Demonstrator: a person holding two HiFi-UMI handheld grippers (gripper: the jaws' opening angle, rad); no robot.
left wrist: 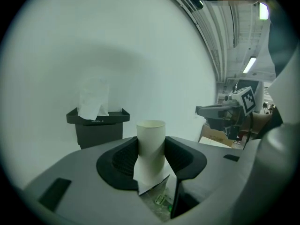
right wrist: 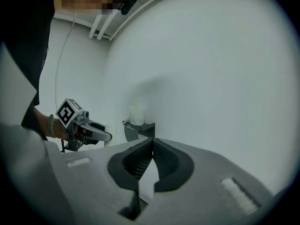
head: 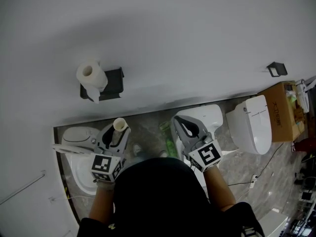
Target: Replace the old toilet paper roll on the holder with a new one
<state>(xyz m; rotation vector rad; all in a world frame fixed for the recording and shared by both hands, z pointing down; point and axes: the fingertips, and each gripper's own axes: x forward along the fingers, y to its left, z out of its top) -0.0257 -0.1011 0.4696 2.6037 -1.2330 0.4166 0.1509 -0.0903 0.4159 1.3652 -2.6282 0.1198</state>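
Head view: left tool (head: 117, 131) clamped on empty cardboard tube (head: 120, 124); tube upright between jaws, top sticking out above them. Full toilet paper roll (head: 92, 76) sits on black holder (head: 114, 80) on wall (head: 207, 38), well apart from tube, toward picture's upper left. Right tool (head: 179, 124) clenched, nothing in it, beside left tool, not touching. Bare wall ahead of both.

Left gripper view: tube (left wrist: 151, 142) pinched mid-length; holder (left wrist: 98, 125) ahead-left, open gap between.

Right gripper view: jaws meet, empty; holder (right wrist: 139, 130) ahead, left tool (right wrist: 96, 134) at left.
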